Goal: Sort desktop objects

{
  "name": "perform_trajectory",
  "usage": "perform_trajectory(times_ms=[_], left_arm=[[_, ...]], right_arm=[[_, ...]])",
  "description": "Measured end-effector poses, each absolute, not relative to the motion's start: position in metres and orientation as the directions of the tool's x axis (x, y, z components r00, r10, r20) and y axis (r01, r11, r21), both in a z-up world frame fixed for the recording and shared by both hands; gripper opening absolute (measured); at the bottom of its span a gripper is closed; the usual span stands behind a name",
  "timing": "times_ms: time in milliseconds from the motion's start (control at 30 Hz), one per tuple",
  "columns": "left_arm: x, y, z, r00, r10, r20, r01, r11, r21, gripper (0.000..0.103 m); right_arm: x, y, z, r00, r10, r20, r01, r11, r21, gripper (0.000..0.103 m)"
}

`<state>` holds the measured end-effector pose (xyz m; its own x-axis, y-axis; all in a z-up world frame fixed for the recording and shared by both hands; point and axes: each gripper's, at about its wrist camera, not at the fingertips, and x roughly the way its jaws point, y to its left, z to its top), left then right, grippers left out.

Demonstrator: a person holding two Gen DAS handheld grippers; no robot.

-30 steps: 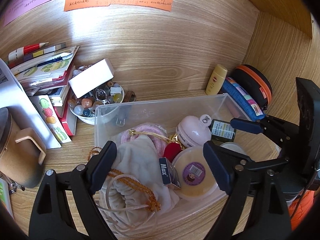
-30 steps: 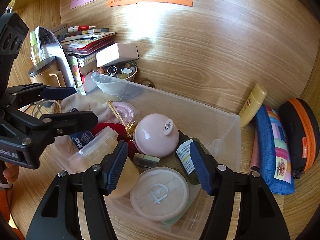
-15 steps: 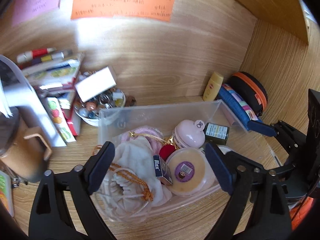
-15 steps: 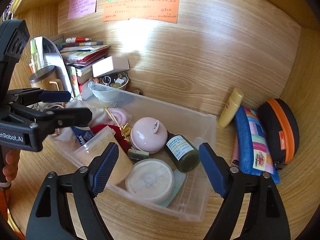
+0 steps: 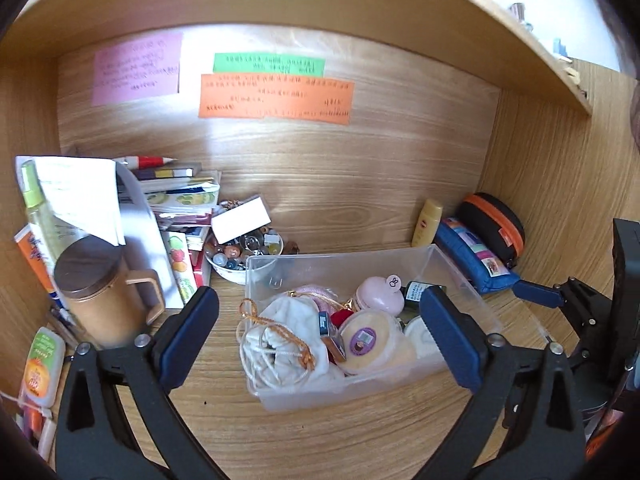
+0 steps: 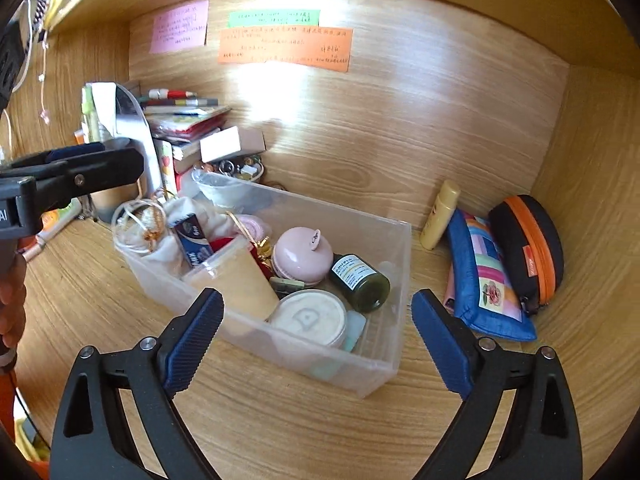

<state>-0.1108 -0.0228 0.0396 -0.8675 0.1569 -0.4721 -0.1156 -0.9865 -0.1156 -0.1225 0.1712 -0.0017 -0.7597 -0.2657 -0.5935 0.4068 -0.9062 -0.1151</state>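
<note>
Both my jaws have just been opening wide and hold nothing, with the clear bin (image 6: 384, 264) lying crosswise dead ahead, its near end closest to my right gripper (image 6: 316, 328).

We cannot read the handwriting on the orange paper note (image 5: 276, 98), upper centre; it is too small.

Left gripper (image 5: 320, 340) & right gripper (image 6: 316, 340): black plastic arms w/ triangular cutouts, silver screws, ribbed blue pads. White lettering on left gripper's body; orange sleeve near left.
</note>
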Motion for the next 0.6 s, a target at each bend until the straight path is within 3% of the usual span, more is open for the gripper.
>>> perform_trajectory(times_ms=[233, 600], left_arm=[[-0.073, -0.019, 0.046, -0.892, 0.154, -0.424, -0.116, -0.987, -0.113, 0.103], [-0.024, -0.012, 0.041, -0.911, 0.125, -0.393, -0.094, -0.991, -0.097, 0.103]], right_arm=[[-0.09, 0.179, 0.017, -0.81, -0.259, -0.527, 0.373, -0.92, -0.121, 0.103], [-0.036, 0.192, 0.022, -0.847, -0.259, -0.465, 0.334, -0.938, -0.087, 0.103]])
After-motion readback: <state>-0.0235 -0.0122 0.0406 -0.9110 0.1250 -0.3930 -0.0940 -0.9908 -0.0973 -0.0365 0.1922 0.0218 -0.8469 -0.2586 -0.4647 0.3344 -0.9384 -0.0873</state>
